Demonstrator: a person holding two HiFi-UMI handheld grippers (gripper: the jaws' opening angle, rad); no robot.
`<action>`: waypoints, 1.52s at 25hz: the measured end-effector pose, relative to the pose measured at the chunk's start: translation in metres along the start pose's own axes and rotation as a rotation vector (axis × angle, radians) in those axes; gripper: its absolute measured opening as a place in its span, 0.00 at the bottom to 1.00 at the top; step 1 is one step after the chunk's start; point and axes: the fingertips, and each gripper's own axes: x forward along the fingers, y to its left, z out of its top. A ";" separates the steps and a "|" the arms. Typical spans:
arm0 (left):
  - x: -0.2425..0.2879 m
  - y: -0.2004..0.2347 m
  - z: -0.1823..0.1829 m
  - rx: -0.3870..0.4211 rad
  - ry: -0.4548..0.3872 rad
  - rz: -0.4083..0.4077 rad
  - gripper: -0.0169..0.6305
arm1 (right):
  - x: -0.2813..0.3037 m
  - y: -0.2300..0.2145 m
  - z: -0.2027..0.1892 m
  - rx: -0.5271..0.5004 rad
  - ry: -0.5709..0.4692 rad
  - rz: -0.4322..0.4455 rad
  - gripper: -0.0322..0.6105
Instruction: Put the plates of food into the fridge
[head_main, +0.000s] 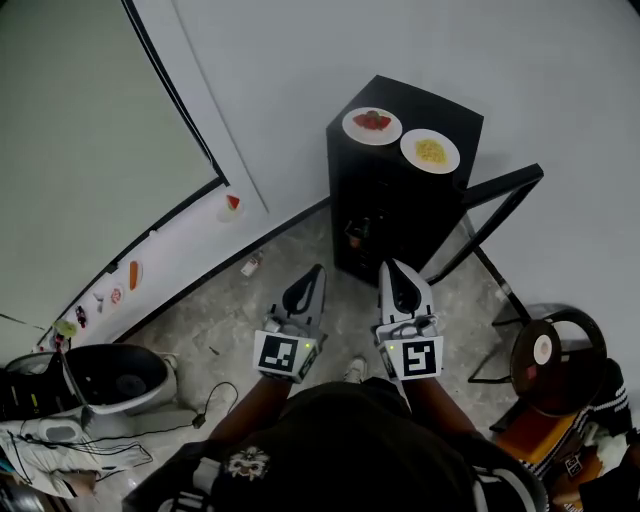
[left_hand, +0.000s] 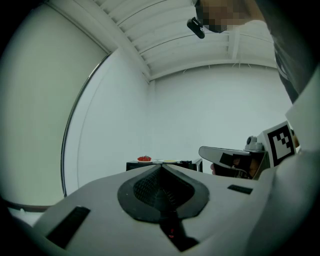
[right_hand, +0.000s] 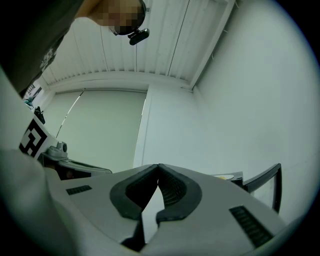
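Note:
A small black fridge (head_main: 400, 190) stands against the white wall, its door swung open to the right. On its top sit two white plates: one with red food (head_main: 372, 124) at the left, one with yellow food (head_main: 430, 150) at the right. Both grippers hang side by side in front of the fridge, well short of it. My left gripper (head_main: 316, 270) is shut with nothing in it, and my right gripper (head_main: 388, 266) is shut and empty too. From the left gripper view the plate with red food (left_hand: 144, 159) shows far off on the fridge top.
The open fridge door (head_main: 500, 195) juts out to the right. A black chair (head_main: 550, 350) stands at the right. At the left a white ledge (head_main: 150, 262) holds small food items. A bucket-like bin (head_main: 120, 380) and cables lie on the floor at the lower left.

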 end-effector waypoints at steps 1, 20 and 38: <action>0.007 0.001 -0.002 0.005 0.010 0.000 0.06 | 0.005 -0.006 -0.002 0.011 0.002 -0.002 0.09; 0.082 0.018 -0.019 0.001 0.049 -0.008 0.06 | 0.055 -0.063 -0.035 0.048 0.045 -0.010 0.09; 0.179 0.077 -0.029 -0.040 0.051 -0.160 0.06 | 0.147 -0.100 -0.047 -0.118 0.057 -0.124 0.09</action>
